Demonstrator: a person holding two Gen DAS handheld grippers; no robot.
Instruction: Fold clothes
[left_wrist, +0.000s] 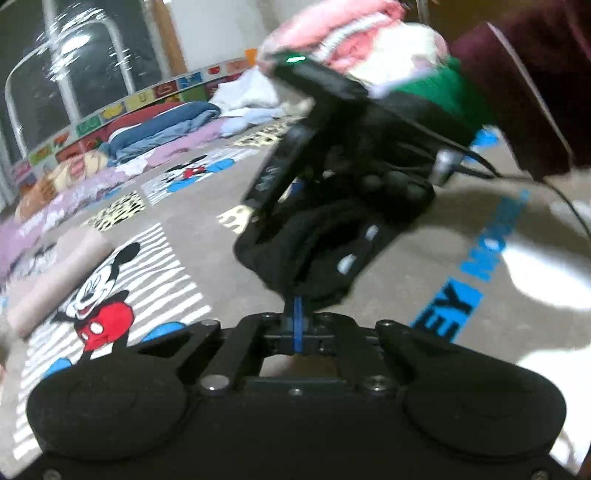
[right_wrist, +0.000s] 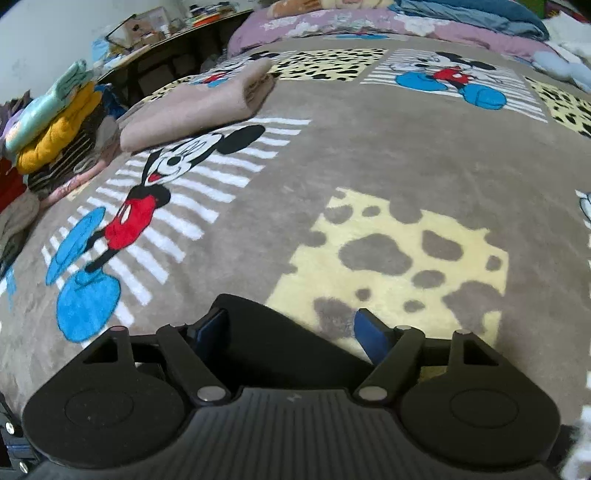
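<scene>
The left gripper (left_wrist: 295, 295), fingers clenched on a bunched black garment (left_wrist: 306, 254) hanging above the bed blanket (right_wrist: 369, 155), risks tangling it around the right gripper (right_wrist: 291, 328), whose fingers stand released.

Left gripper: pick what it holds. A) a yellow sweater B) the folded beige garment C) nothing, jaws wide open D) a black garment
D: the left gripper is shut on a black garment bunched just past its tips, while the folded beige garment lies apart on the blanket.
</scene>
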